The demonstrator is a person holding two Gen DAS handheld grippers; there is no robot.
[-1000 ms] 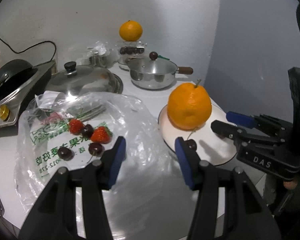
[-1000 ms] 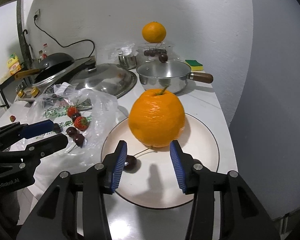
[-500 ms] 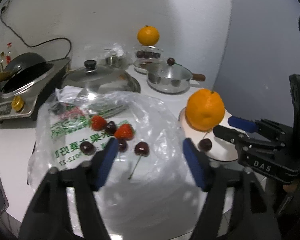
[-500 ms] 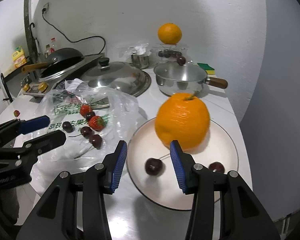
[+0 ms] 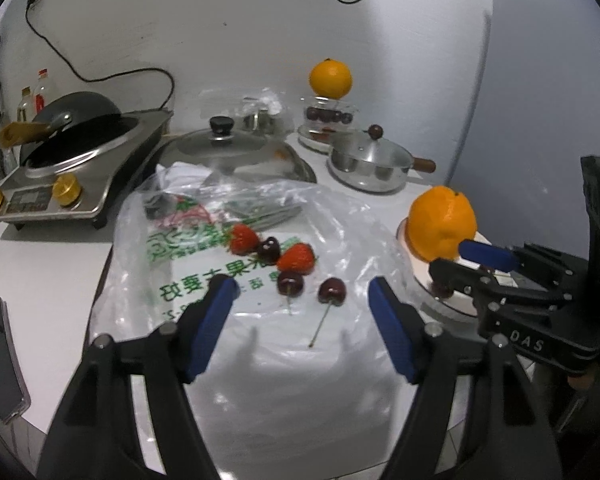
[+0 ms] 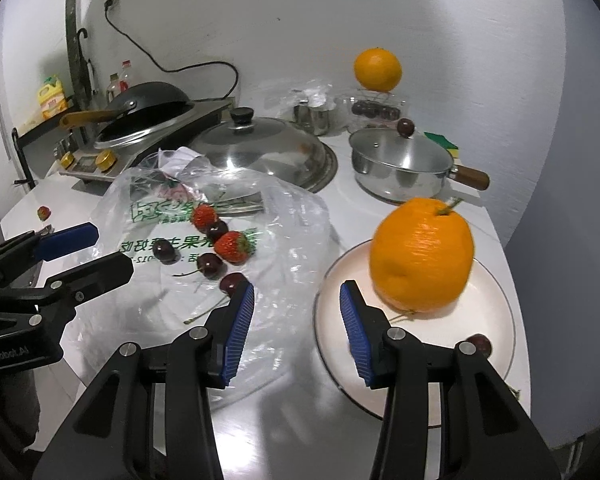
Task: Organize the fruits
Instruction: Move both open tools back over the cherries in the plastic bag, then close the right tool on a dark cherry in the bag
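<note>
A large orange point(image 6: 422, 254) stands on a white plate point(image 6: 496, 312) with a cherry point(image 6: 479, 345) near the plate's right side. Two strawberries point(image 6: 232, 247) and several cherries point(image 6: 210, 265) lie on a clear plastic bag point(image 6: 284, 216) left of the plate. My right gripper point(image 6: 296, 320) is open and empty, hovering over the bag's right edge and the plate's left rim. My left gripper point(image 5: 300, 320) is open and empty, just in front of the cherries point(image 5: 332, 291) on the bag point(image 5: 260, 360). The orange point(image 5: 442, 228) shows at right in the left wrist view.
A saucepan with lid point(image 6: 400, 168), a big domed lid point(image 6: 260, 148), an induction cooker with wok point(image 6: 140, 120) and a second orange on a jar of cherries point(image 6: 377, 70) stand at the back. A stray strawberry point(image 6: 43, 213) lies far left. A phone point(image 5: 0, 360) lies at the counter's front left.
Both grippers have pulled back and shifted left, from the plate toward the bag. The cherry on the plate rolled from by the orange to the plate's right side. Both grippers stay open.
</note>
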